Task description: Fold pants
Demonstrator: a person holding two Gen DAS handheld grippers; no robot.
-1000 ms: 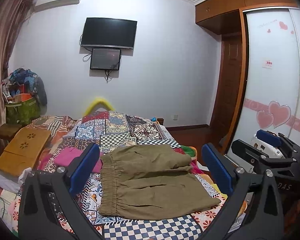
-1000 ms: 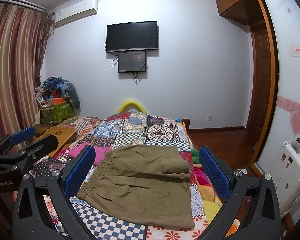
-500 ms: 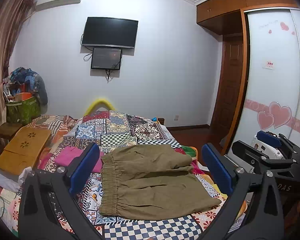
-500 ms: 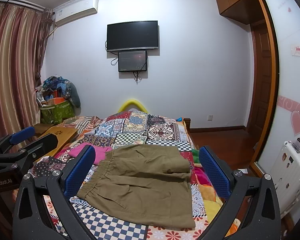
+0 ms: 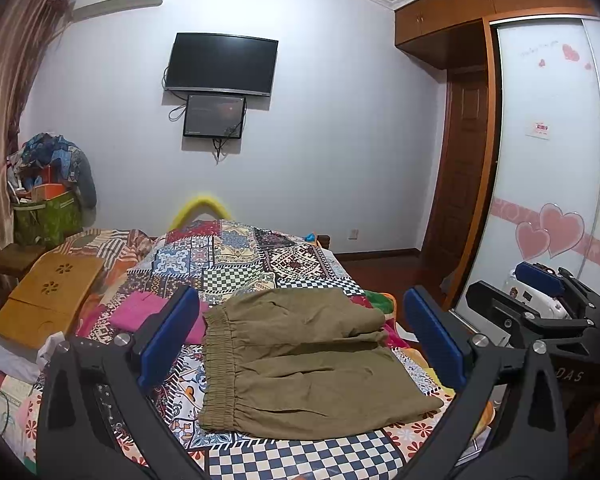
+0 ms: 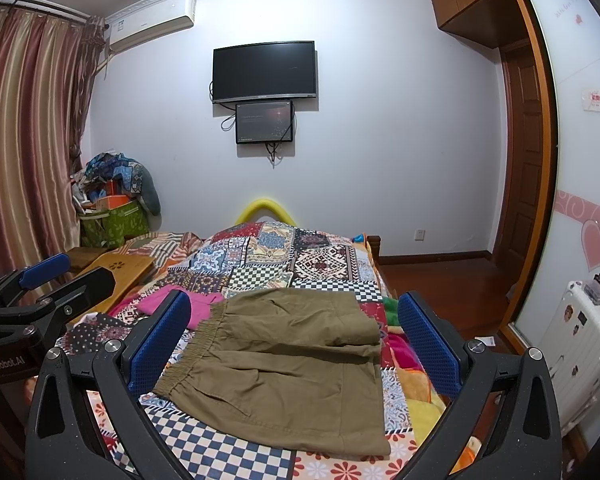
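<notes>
Room: you face a bedroom wall with a TV (image 6: 265, 71); a patchwork bed (image 5: 236, 256) fills the space below your tongs.
Pants: the pants (image 5: 300, 364) lie flat on the bed ahead of both tongs, framed between the pads, waistband toward the left pad, legs doubled back toward the right. They look already folded at least once, so one more fold probably remains.
Left tongs: your left tongs (image 5: 300, 344) are spread wide and hold nothing, raised clear of the cloth.
Right tongs: your right tongs (image 6: 294, 344) are likewise wide apart and empty, beside the left ones.
Why held so: both hover apart from the pants, likely so you can pick an edge before going down.
Left view only: it shows the right tongs from outside, at its right edge, and more of the wardrobe door (image 5: 548, 160).
Right view only: it shows the curtain (image 6: 24, 140), the left tongs at its left edge, and the pants' near right corner.
</notes>
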